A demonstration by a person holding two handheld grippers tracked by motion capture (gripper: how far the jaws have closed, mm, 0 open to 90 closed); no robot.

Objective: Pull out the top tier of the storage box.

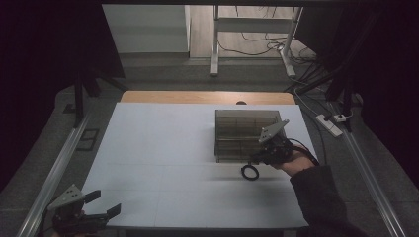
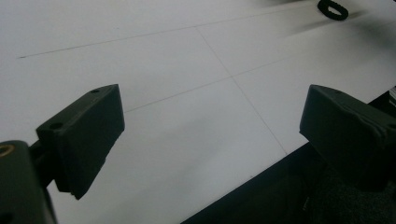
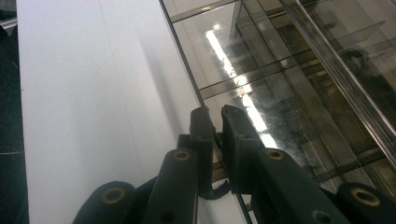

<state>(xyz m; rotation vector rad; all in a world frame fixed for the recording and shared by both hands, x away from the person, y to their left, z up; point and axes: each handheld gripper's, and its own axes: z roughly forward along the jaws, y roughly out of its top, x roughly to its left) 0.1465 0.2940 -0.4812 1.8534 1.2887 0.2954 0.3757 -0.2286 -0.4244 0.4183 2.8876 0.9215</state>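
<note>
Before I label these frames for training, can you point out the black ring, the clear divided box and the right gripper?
black ring [image 1: 250, 172], high view, on its band.
clear divided box [image 1: 237, 132], high view, on its lid.
right gripper [image 3: 215, 116], right gripper view, between its fingers.

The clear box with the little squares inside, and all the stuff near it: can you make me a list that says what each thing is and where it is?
table: white top
clear box: smoky plastic, divided into compartments, far right of table
black ring: flat on table, just in front of box
right gripper: at box's near wall, fingers shut on wall's edge
left gripper: near left table corner, fingers open, holding nothing
</note>
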